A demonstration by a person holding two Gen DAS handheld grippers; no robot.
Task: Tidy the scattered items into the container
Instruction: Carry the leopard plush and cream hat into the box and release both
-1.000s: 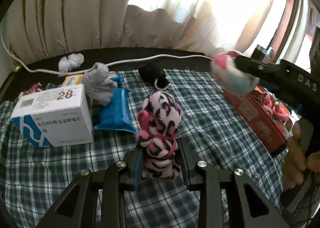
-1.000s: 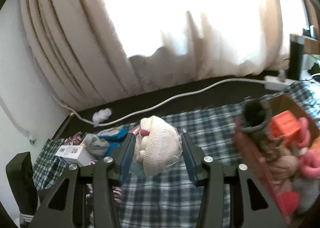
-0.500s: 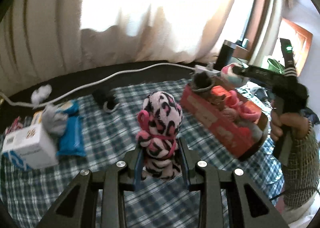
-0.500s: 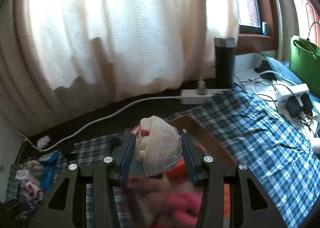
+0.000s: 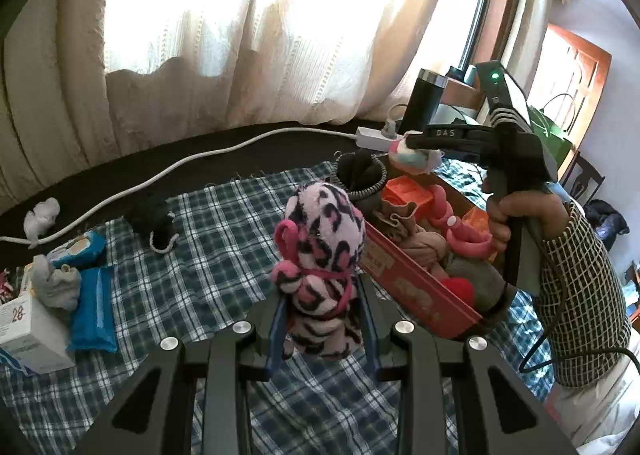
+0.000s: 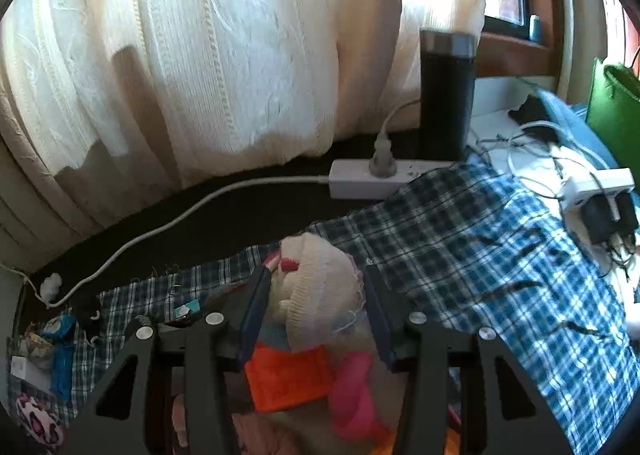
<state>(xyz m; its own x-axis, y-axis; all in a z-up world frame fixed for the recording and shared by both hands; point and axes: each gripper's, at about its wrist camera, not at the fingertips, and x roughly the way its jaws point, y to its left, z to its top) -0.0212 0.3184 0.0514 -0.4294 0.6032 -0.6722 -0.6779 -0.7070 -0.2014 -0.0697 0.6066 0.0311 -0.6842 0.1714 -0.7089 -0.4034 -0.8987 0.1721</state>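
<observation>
Right gripper (image 6: pixel 314 305) clamps knit toy (image 6: pixel 316 291) above box (image 5: pixel 416 291): release next. Left gripper (image 5: pixel 322 315) clamps leopard plush (image 5: pixel 320 255), box to its right

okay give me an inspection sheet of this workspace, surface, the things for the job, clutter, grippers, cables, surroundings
Surface: plaid cloth over a dark ledge.
Job's things: red box, already holding soft toys and orange pieces; leopard-print plush; cream knitted toy; still on the cloth are the white carton, blue packets, grey sock and black sock.
Clutter: white tissue wad.
Grippers: left gripper shut on leopard-print plush; right gripper shut on cream knitted toy, above the box.
Cables: white cord to the power strip; more chargers at right.
Surroundings: curtain, black tumbler, green bag.
</observation>
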